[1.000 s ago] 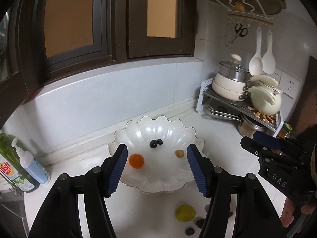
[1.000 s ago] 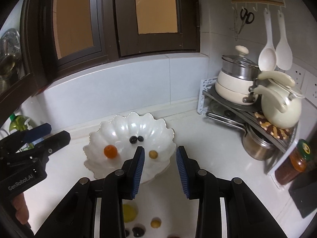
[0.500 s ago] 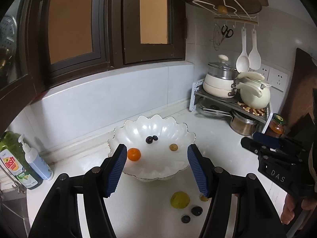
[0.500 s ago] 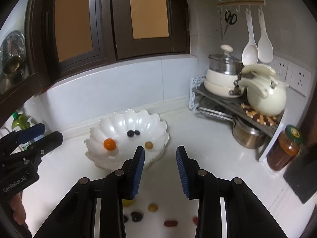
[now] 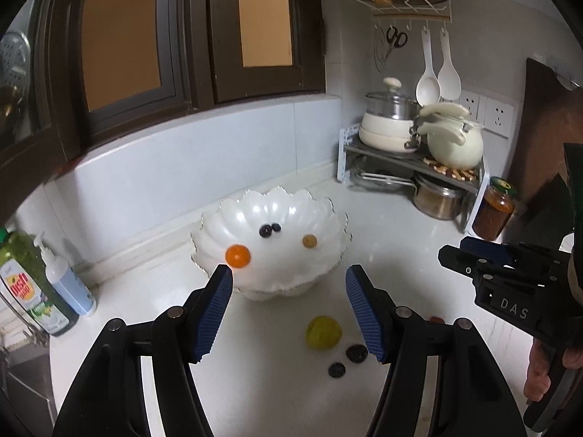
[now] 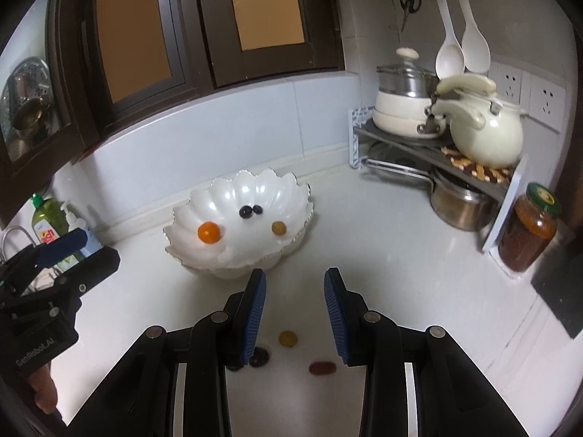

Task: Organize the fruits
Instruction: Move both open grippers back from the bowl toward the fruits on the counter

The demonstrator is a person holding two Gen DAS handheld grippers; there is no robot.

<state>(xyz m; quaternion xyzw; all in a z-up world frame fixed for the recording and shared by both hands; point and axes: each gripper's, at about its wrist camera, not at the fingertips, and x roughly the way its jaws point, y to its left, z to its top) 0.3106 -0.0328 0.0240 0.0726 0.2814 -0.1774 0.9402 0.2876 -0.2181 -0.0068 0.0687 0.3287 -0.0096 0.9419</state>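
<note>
A white scalloped bowl stands on the white counter. It holds an orange fruit, two dark berries and a small yellow fruit. Loose on the counter in front lie a yellow-green fruit, dark fruits, a small yellow fruit and a red oblong one. My left gripper hangs open and empty, short of the bowl. My right gripper stands narrowly open above the loose fruits, holding nothing.
At the back right, a corner rack carries pots and a cream kettle, with a steel pot beneath. A jar of red sauce stands beside it. Soap bottles and a sink edge are at the left. Ladles hang on the wall.
Both grippers have drawn back from the bowl and sunk a little. The bowl looks smaller, and more loose fruits on the counter have come into view. The jaws are unchanged.
</note>
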